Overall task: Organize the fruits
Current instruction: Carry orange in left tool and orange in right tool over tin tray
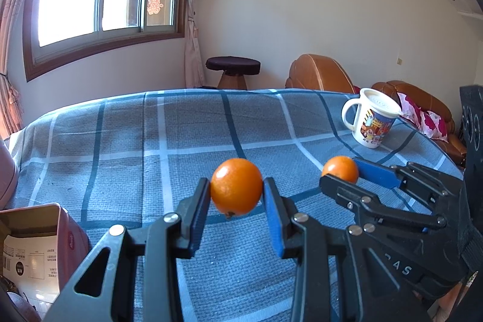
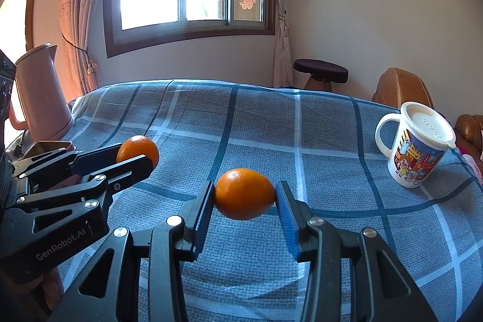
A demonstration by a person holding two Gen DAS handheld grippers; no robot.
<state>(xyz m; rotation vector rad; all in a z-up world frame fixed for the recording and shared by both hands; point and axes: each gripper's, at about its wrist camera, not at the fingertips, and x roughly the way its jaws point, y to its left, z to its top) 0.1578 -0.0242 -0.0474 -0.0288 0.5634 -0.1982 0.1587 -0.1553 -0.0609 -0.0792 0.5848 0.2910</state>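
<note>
We hold two oranges, one in each gripper, both lifted clear of the checked blue cloth (image 1: pixel 187 141). Our left gripper (image 1: pixel 237 190) is closed about halfway on the round orange (image 1: pixel 236 186), its blue pads (image 1: pixel 273 216) pressing the fruit from either side. In the right wrist view we see the same gripper (image 2: pixel 137 157) from the side, at our left, with that fruit (image 2: pixel 137 151) pinched at its tip.

Our right gripper (image 2: pixel 244 195) is likewise partly closed on the oval orange (image 2: pixel 244 193), which lies sideways between the pads (image 2: pixel 286 219) and touches both. From the left wrist view this gripper (image 1: pixel 341 171) reaches in from the right, and its orange (image 1: pixel 340 168) shows between a black finger and a blue one.

The two fruits hang near each other, apart, over the middle of the cloth. A lidded cartoon mug (image 2: pixel 418 144) stands on the cloth to the right, well apart from both. A pink kettle (image 2: pixel 39 92) stands at the far left edge, and an open carton (image 1: pixel 33 246) sits at the near left.
</note>
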